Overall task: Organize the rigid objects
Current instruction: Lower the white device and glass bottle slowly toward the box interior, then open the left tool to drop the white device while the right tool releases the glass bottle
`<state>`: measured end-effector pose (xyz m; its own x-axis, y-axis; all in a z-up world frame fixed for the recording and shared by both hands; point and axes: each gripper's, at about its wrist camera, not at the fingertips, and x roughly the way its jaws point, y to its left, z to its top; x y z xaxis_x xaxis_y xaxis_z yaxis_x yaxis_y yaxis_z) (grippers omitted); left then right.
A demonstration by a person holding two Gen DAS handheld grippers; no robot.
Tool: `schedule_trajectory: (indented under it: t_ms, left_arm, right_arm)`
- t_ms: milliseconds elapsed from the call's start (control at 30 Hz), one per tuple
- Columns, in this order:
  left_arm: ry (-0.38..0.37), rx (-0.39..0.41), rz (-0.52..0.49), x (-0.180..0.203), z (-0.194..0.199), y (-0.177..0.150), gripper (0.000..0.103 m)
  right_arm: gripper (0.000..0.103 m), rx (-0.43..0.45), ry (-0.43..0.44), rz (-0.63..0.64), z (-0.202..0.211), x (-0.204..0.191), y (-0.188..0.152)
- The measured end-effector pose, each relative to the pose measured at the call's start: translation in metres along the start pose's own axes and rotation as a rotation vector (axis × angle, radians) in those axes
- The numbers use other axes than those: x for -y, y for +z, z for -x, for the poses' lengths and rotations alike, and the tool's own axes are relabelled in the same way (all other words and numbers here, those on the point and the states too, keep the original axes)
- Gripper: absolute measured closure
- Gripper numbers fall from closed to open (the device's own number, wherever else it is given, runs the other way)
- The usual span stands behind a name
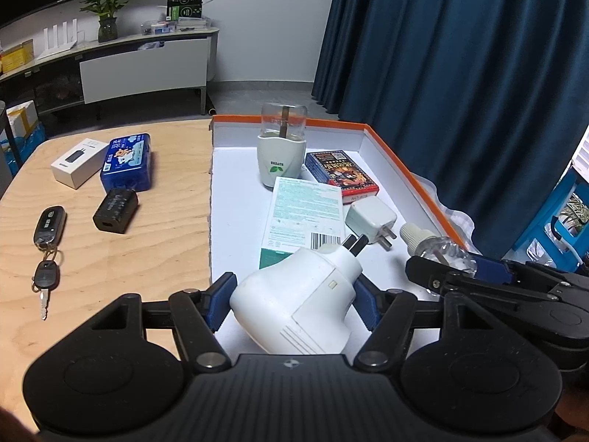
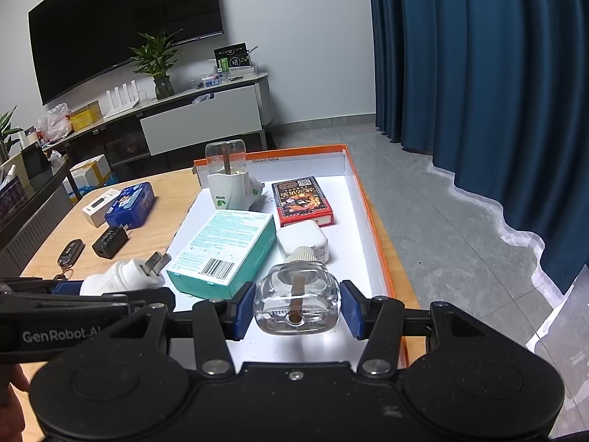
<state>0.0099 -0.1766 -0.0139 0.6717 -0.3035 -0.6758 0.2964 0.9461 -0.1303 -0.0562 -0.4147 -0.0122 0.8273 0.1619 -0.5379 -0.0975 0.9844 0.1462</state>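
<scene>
"GenRobot.AI" stands on the left tongs (image 2: pixel 147 294); "33x23x12.5x5cm" on the box wall (image 2: pixel 265 161).

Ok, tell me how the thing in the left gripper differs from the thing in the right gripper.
The white plug-in heater in the left gripper is opaque plastic; the clear refill bottle in the right gripper is see-through, with a brown wick inside. The heater ends in two metal prongs; the bottle ends in a ribbed white cap. The heater looks bulkier than the bottle. Both are clamped over the orange-rimmed box.
</scene>
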Motion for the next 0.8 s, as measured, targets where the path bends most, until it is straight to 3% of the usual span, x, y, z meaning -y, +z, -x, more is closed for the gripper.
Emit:
schedule_trajectory:
  t_ms: [300, 400, 567, 800]
  left_arm:
    - [0.01, -0.01, -0.002, -0.001, -0.003, 0.0, 0.035]
    - [0.002, -0.023, -0.016, 0.0, -0.006, 0.0, 0.035]
    - [-0.029, -0.053, -0.038, 0.005, -0.014, -0.002, 0.035]
    - [-0.041, -0.021, -0.072, 0.013, -0.002, -0.001, 0.016]
  right_arm:
    - [0.041, -0.001, -0.003, 0.035, -0.008, -0.004, 0.002]
    - [0.034, 0.019, -0.01, 0.018, 0.001, 0.0, 0.003]
    - [0.031, 0.072, -0.036, -0.006, 0.023, 0.01, 0.009]
    - [0.027, 0.1, -0.053, -0.023, 0.042, 0.01, 0.018]
